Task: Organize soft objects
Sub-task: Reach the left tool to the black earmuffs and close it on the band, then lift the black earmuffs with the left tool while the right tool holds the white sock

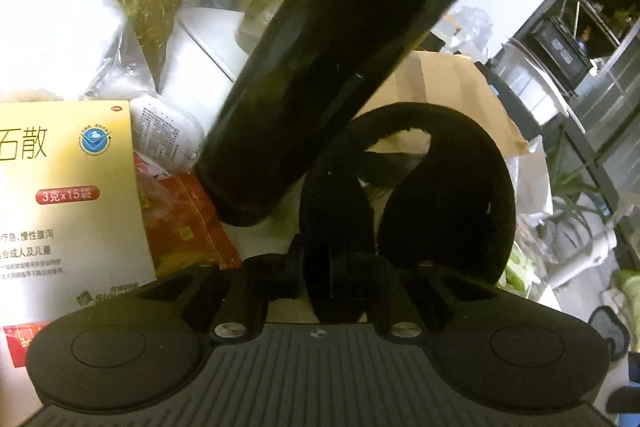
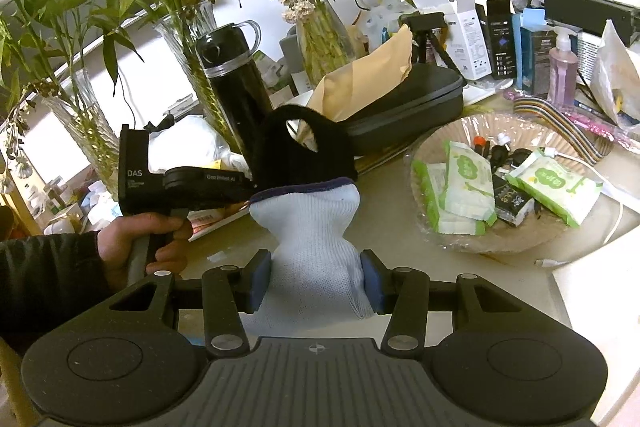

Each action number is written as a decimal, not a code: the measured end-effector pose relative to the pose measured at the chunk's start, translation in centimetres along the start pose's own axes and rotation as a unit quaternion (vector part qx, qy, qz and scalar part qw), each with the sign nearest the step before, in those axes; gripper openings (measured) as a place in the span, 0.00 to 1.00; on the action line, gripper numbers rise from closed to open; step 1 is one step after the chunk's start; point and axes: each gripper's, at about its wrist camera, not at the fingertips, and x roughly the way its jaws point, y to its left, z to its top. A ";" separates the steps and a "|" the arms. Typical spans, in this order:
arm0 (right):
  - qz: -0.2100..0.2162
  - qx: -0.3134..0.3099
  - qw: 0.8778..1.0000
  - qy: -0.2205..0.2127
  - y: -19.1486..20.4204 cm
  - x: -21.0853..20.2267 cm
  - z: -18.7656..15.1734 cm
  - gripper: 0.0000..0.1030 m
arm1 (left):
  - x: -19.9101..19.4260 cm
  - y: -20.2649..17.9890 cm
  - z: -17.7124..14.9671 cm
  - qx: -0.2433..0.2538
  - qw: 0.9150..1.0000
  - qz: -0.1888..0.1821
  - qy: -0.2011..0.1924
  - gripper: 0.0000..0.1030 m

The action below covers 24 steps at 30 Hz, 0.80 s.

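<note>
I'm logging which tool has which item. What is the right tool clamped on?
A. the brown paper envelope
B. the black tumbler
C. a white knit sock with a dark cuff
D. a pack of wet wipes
C: in the right wrist view the right tool pinches the white knit sock between its blue pads, while the left tool holds the black fuzzy item.

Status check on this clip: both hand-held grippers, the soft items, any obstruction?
Left hand-held gripper shut on black fleece band. Right hand-held gripper shut on white knit glove. Band meets glove's cuff. Black bottle close ahead.
</note>
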 end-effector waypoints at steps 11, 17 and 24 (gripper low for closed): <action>-0.018 0.004 1.000 -0.003 0.3 -2.6 0.3 0.50 | -3.7 -2.2 0.3 0.043 0.998 -0.035 0.014 0.06; -0.022 -0.005 1.000 -0.003 1.7 -4.6 0.1 0.49 | -7.5 -2.7 -0.1 0.054 0.998 -0.042 0.010 0.06; -0.031 -0.006 0.999 -0.005 3.2 -7.0 -0.5 0.49 | -12.5 -4.4 -0.2 0.091 0.995 -0.038 -0.008 0.06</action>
